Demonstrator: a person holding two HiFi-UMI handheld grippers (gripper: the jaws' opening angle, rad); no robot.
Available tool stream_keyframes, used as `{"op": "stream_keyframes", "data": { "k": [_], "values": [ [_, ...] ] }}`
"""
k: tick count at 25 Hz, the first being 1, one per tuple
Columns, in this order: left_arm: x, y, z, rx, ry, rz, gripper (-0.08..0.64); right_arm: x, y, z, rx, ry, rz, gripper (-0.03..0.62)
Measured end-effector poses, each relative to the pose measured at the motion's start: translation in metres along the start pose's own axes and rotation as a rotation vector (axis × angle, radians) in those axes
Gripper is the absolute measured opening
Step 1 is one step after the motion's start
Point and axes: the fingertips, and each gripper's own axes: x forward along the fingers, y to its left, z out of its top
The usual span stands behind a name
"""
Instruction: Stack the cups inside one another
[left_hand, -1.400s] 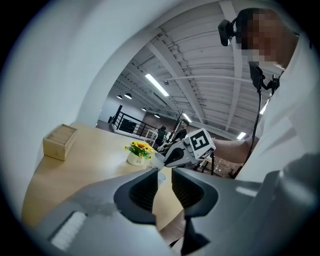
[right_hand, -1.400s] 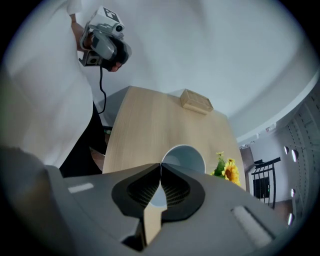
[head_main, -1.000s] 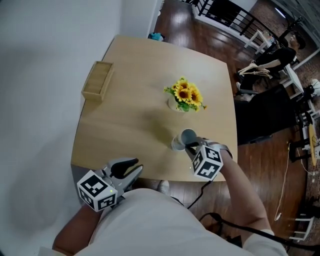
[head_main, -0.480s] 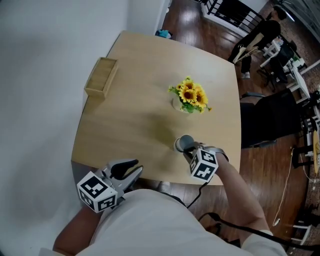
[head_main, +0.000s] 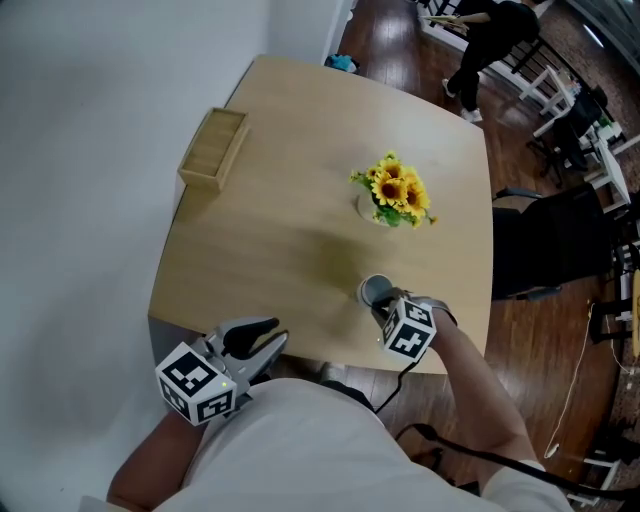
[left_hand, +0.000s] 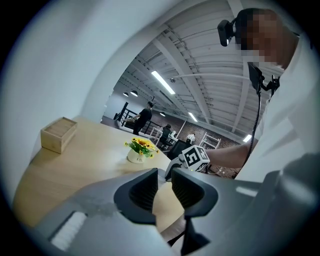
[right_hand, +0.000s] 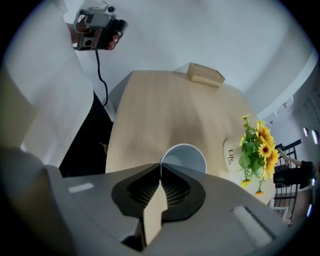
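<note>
A white paper cup (head_main: 375, 290) stands near the table's front right edge, its mouth facing up. My right gripper (head_main: 385, 304) is shut on the cup's near rim. In the right gripper view the cup (right_hand: 184, 158) has its thin wall pinched between the two jaws of the right gripper (right_hand: 160, 176). I can make out only this one cup. My left gripper (head_main: 256, 341) hovers off the table's front edge, at the left. In its own view the left gripper (left_hand: 165, 186) is open by a narrow gap, with nothing in it.
A white pot of sunflowers (head_main: 392, 196) stands just beyond the cup on the wooden table (head_main: 290, 210). A wooden box (head_main: 213, 150) sits at the far left edge. A white wall runs along the left. Chairs and a person (head_main: 490, 25) are on the floor beyond.
The cup in my right gripper has gone from tilted to upright, and sits slightly nearer the front edge. The left gripper has stayed put. The person in the background has walked left.
</note>
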Motion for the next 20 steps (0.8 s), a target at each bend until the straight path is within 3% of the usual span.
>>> {"op": "stream_keyframes", "data": {
  "k": [7,15,18,20],
  "values": [
    [-0.004,0.003,0.002,-0.005,-0.001,0.007,0.096,0.000,0.000,0.003,0.015,-0.005,0.001,0.051],
    [-0.007,0.003,0.003,0.000,-0.009,-0.024,0.097,-0.018,-0.003,0.003,0.047,-0.020,-0.061,0.071],
    [-0.012,0.005,0.004,0.000,-0.016,-0.036,0.096,-0.039,-0.004,0.007,0.111,-0.071,-0.118,0.069],
    [-0.017,0.007,0.005,0.001,-0.018,-0.039,0.097,-0.059,-0.004,0.012,0.218,-0.158,-0.174,0.069]
  ]
}}
